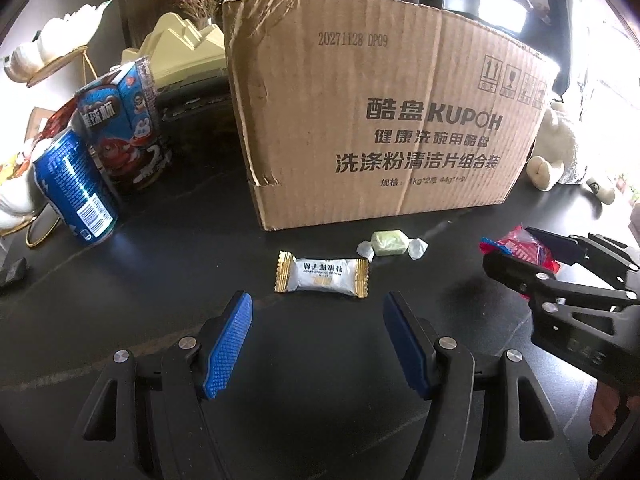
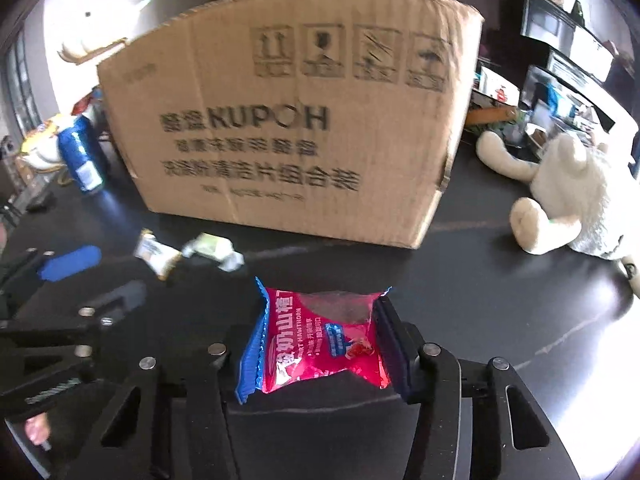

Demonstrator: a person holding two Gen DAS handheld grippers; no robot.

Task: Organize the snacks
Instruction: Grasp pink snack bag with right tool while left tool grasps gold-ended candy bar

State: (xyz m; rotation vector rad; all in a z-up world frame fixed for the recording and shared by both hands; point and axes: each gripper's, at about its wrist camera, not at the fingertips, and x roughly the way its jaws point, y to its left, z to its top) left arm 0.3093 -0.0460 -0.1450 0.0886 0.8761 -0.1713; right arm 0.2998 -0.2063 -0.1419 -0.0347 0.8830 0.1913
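Note:
A white candy with gold ends [image 1: 322, 276] lies on the dark table just ahead of my left gripper [image 1: 318, 300], whose blue pads stand open and hold nothing. A pale green wrapped candy [image 1: 390, 243] rests beyond it, near the cardboard box [image 1: 380, 112]. In the right wrist view my right gripper [image 2: 320, 312] is shut on a red hawthorn snack packet [image 2: 316, 344], with both pads against its sides. That packet [image 1: 520, 246] and the right gripper [image 1: 516, 252] also show at the right of the left wrist view. The white candy [image 2: 156, 254], green candy [image 2: 212, 249] and left gripper [image 2: 96, 280] sit to the left.
The big cardboard box [image 2: 300, 128] stands upright behind the candies. A tilted blue can [image 1: 76, 188] and a blue snack carton [image 1: 120, 120] stand at the left. A white plush toy [image 2: 568, 196] lies to the right of the box. Ornaments crowd the far left.

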